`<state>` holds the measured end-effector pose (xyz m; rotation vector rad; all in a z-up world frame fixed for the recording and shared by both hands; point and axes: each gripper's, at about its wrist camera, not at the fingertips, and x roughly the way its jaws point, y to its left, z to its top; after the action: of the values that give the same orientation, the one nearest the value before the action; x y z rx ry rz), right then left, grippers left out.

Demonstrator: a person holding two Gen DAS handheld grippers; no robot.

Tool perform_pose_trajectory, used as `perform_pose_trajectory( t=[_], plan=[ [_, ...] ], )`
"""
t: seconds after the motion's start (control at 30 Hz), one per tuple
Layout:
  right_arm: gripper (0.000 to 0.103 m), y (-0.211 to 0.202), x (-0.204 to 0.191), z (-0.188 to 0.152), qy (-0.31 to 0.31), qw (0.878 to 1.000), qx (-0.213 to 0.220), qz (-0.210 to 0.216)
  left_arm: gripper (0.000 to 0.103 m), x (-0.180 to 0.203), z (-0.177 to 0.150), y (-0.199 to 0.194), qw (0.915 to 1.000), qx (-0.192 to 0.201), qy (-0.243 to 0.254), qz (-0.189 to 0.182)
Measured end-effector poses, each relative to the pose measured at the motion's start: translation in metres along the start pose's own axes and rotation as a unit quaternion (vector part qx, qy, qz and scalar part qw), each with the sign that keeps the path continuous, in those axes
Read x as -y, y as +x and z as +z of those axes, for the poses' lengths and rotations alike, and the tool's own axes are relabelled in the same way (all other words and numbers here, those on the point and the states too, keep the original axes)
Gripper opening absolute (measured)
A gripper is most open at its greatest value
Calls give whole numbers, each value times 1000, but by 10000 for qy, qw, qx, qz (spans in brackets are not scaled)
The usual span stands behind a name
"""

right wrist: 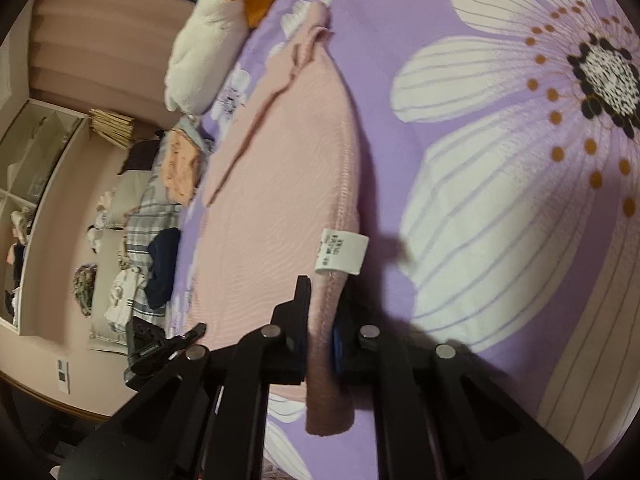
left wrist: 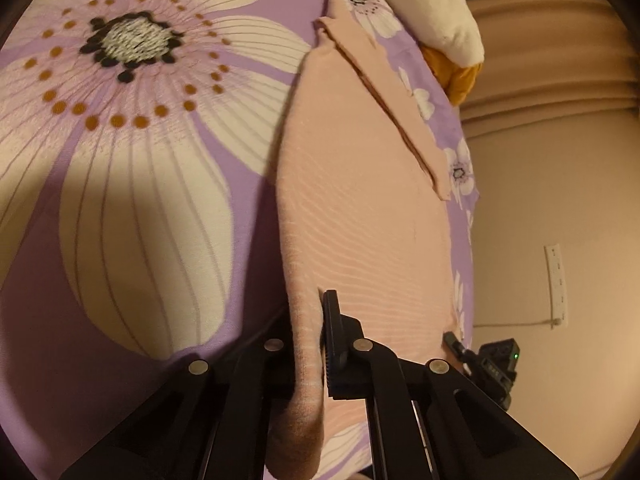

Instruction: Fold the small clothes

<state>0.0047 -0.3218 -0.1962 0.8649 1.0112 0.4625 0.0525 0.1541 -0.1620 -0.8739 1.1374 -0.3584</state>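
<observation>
A small pink garment [left wrist: 360,200] lies stretched on a purple bedsheet with big white flowers [left wrist: 132,152]. My left gripper [left wrist: 310,344] is shut on the garment's near edge, with cloth bunched between the fingers. The right wrist view shows the same pink garment [right wrist: 280,184] with a white care label [right wrist: 341,254] at its seam. My right gripper [right wrist: 320,328] is shut on that seam edge just below the label. Each view shows the other gripper at the garment's far corner [left wrist: 488,360], [right wrist: 160,344].
A white plush pillow [left wrist: 444,12] and an orange cloth [left wrist: 460,76] lie at the far end of the bed. Beyond the bed edge, a pile of clothes on a plaid blanket [right wrist: 152,224], shelves [right wrist: 36,168] and a beige wall [left wrist: 560,160].
</observation>
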Motion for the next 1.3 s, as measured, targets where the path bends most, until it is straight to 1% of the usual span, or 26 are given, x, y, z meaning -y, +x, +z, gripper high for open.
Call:
perform_pose_trajectory(
  t=[0.07, 0.13, 0.23, 0.33, 0.4, 0.57, 0.8, 0.97, 1.13, 1.3],
  plan=[
    [10, -1, -3, 1, -33, 9999, 80, 78, 3, 6, 2, -3, 9998, 14, 26, -190],
    [9, -4, -7, 4, -53, 9997, 176, 166, 3, 14, 5, -9, 9994, 113, 118, -291],
    [9, -11, -17, 8, -135, 9989, 335, 302, 3, 33, 9, -24, 9974, 349, 420, -477],
    [8, -19, -31, 13, -294, 9975, 492, 423, 2, 50, 12, -32, 9949, 555, 707, -463],
    [8, -23, -39, 15, -387, 9962, 604, 503, 0, 60, 13, -34, 9934, 595, 833, -522],
    [7, -34, -61, 19, -713, 9917, 837, 663, 0, 83, 15, -40, 9885, 744, 1149, -647],
    [6, -46, -82, 17, -1034, 9866, 986, 792, 0, 96, 12, -59, 9831, 909, 1360, -825],
    [6, -52, -88, 14, -1163, 9842, 1043, 837, 0, 99, 7, -68, 9802, 987, 1482, -865],
    [6, -59, -93, 10, -1252, 9827, 1072, 841, 0, 99, 4, -72, 9795, 967, 1482, -963],
    [6, -73, -102, 5, -1489, 9784, 1131, 887, 0, 114, -6, -86, 9741, 981, 1734, -1067]
  ],
)
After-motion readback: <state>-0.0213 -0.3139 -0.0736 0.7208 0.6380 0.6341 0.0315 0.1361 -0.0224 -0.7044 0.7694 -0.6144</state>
